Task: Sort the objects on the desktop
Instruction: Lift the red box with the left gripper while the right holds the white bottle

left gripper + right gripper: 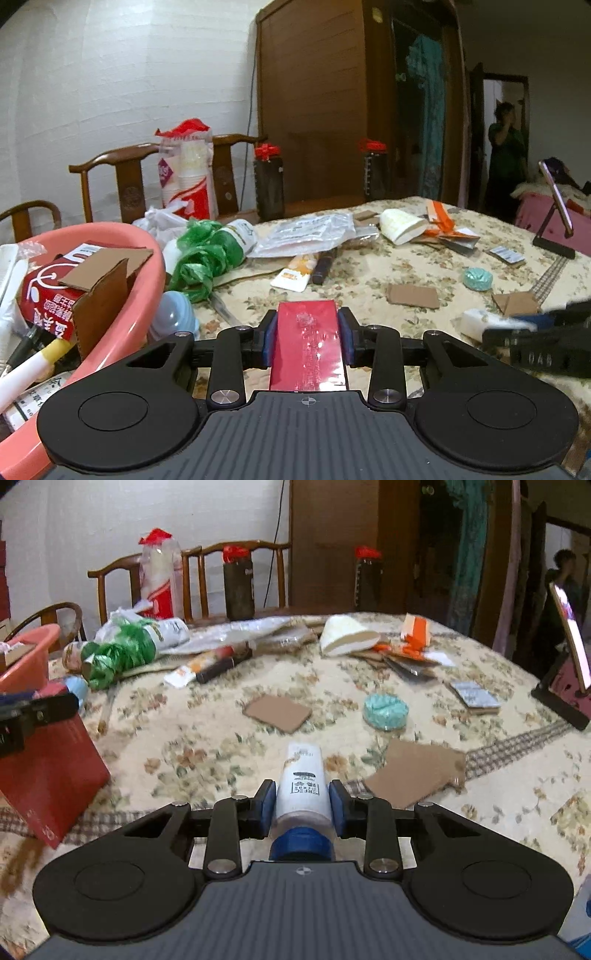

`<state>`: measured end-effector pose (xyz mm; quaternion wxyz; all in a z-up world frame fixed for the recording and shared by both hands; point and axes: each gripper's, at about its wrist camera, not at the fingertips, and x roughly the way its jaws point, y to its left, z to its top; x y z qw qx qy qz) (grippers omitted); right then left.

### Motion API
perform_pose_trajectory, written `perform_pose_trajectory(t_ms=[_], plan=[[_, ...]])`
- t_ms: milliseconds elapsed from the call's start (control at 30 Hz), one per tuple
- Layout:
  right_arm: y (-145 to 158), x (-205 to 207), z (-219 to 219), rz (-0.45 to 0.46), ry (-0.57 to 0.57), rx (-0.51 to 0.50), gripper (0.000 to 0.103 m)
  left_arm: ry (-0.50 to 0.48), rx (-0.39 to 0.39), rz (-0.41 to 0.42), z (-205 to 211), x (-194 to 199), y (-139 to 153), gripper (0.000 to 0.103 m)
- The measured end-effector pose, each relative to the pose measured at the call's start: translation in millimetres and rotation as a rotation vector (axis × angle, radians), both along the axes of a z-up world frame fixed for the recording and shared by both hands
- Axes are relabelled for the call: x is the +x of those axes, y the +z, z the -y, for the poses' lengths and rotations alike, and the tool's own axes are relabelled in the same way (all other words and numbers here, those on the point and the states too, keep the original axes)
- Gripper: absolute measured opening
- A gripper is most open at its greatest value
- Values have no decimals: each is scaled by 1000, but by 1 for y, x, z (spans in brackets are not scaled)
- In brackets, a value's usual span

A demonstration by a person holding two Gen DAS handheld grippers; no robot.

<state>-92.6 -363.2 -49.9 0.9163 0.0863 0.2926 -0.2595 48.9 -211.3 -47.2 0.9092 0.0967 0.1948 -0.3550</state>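
Note:
My left gripper (307, 319) is shut on a flat red box (308, 354), with the blue pads pressed against its two long sides just above the flowered tablecloth (369, 280). In the right wrist view the same red box (51, 775) shows at the left edge, tilted. My right gripper (302, 790) is shut on a white tube (303, 786) with a blue cap (301, 843) nearest the camera. The tube lies pointing away from me. A pink basin (147, 266) holding a red carton and cardboard stands at the left.
Loose on the table lie cardboard pieces (277, 712), a teal round object (386, 710), a paper cup (347, 635), a green plastic bag (118, 653) and an orange-and-white tube (295, 271). A phone on a stand (569, 653) is at the right edge. Wooden chairs and dark bottles stand behind; a person stands in the far doorway.

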Motion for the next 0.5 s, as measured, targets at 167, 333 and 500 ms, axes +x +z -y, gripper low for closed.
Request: perform_pose_trajectory(t_ms=[167, 333, 500], plan=[[5, 4, -4, 15, 11, -28, 35, 34, 46, -53, 0, 6, -18, 77], [1, 5, -2, 23, 16, -23, 34, 47, 120, -81, 15, 13, -40, 52], [-10, 3, 2, 4, 18, 22, 35, 37, 147, -103, 21, 15, -45, 34]])
